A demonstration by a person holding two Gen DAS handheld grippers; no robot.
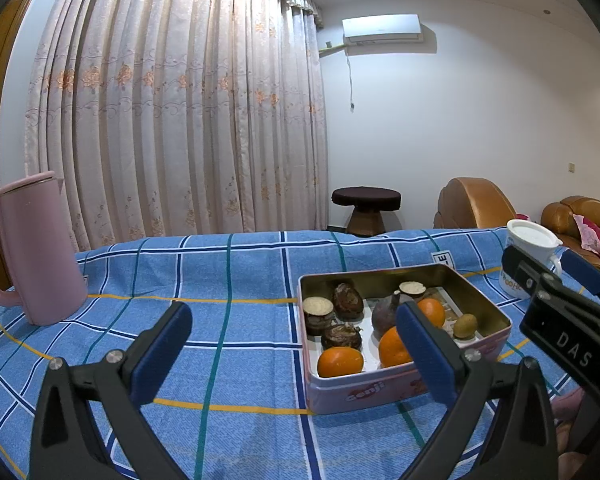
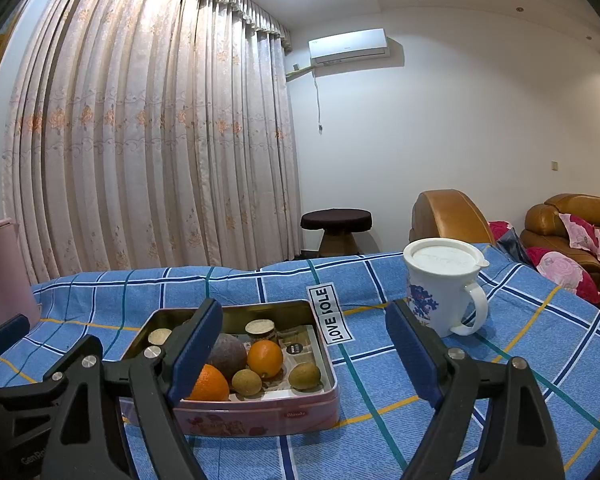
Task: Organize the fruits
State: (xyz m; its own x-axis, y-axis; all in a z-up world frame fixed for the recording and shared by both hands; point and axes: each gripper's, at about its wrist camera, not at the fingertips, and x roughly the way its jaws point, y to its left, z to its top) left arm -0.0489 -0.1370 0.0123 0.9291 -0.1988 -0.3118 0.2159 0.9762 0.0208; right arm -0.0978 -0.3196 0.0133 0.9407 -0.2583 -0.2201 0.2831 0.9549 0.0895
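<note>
Nearest the cameras, both tools hang above the checked blue cloth with their jaws spread wide and nothing between them: the left gripper [image 1: 296,340] sits low over bare cloth to the left of the tin, and the right gripper [image 2: 304,344] faces the tin's near right corner.

Just beyond them, the pink tin [image 2: 260,416] rests on the surface [image 1: 228,360] and already holds all the fruit in sight. From the left wrist view there are three oranges [image 1: 340,362] toward the near side, a small brownish-green fruit [image 1: 465,325] at the right wall (a second one like it shows in the right wrist view [image 2: 245,382]), a dark purplish round fruit [image 2: 226,354] in the middle, and several dark brown pieces with pale cut tops [image 1: 318,310] toward the far left.

No loose fruit can be seen on the cloth around the tin, so the gathering looks largely or wholly done. What may remain is tidying inside the tin, since the pieces lie mixed rather than grouped.

Farther off stand a white lidded mug [image 2: 446,286] to the right and a pink jug [image 1: 32,248] to the left, both well apart from the tin.
</note>
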